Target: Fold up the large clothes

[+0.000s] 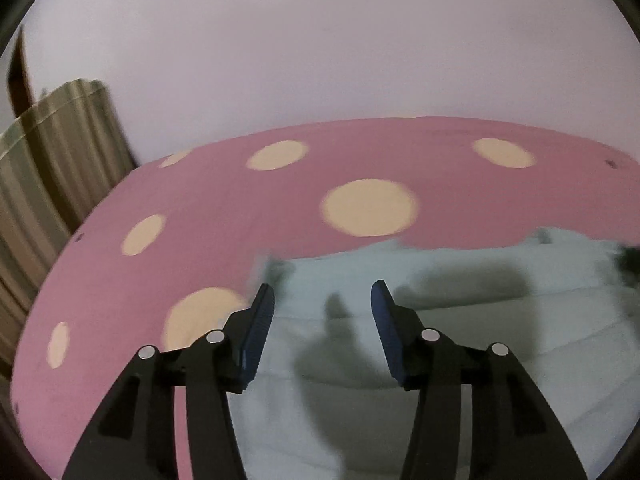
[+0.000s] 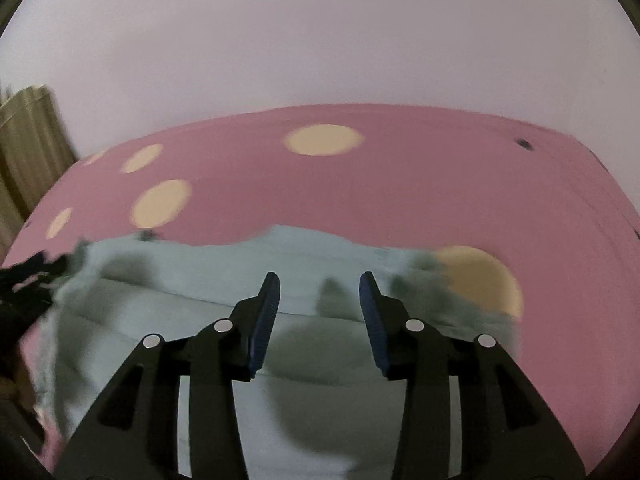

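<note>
1. A pale wall and a striped curtain (image 1: 60,160) at 9 o'clock back a pink sheet (image 1: 224,200) with cream dots.
2. The cloth (image 1: 460,340), pale blue-green, lies on the sheet at 6 o'clock in both views, already in layers with fold ridges running across.
3. Your left gripper (image 1: 323,300) hangs spread over it, pinching nothing.
4. Your right gripper (image 2: 320,292) is spread too, empty.
5. Expect the cloth to be soft, light and limp; it will likely sag and drag.
6. Pinch its far edge (image 2: 320,240) near 12 o'clock, at both ends, through all layers.
</note>
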{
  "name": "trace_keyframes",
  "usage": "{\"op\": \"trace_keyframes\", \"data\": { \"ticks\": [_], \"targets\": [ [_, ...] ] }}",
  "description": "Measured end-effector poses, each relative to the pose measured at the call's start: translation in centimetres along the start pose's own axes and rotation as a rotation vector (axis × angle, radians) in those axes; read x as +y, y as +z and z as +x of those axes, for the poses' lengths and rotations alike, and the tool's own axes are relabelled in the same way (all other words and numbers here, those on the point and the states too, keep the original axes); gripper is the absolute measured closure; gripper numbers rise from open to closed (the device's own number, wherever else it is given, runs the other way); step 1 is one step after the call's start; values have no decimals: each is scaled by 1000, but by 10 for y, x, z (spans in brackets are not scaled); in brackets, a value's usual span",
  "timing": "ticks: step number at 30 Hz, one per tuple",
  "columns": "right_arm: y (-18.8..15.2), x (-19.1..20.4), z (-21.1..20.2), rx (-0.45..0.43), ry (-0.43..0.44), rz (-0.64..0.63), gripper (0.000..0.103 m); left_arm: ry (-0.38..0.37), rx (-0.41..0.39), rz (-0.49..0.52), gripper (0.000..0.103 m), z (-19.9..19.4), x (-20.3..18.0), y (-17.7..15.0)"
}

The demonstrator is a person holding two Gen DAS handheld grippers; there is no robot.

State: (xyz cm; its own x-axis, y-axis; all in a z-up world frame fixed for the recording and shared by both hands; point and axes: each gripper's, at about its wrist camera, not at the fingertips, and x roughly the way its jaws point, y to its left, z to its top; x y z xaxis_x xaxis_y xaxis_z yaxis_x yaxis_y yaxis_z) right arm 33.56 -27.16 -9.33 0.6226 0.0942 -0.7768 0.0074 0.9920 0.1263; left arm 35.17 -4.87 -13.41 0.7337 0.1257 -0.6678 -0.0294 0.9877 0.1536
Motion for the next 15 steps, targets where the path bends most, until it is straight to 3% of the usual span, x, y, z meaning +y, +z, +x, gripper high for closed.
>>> {"op": "trace_keyframes", "data": {
  "ticks": [4,7,10,15],
  "targets": [
    [-2,40,26,33,22,-59,62,-41,41,13,52,20,-32,-9],
    [-13,51,52,80,15,-79,62,-22,86,14,52,47,-42,-23],
    [-30,54,80,105,-22,-92,61,-26,92,13,52,64,-46,-32],
    [-33,49,92,87,-17,-68,61,-8,99,35,52,74,-51,-32]
  ]
}}
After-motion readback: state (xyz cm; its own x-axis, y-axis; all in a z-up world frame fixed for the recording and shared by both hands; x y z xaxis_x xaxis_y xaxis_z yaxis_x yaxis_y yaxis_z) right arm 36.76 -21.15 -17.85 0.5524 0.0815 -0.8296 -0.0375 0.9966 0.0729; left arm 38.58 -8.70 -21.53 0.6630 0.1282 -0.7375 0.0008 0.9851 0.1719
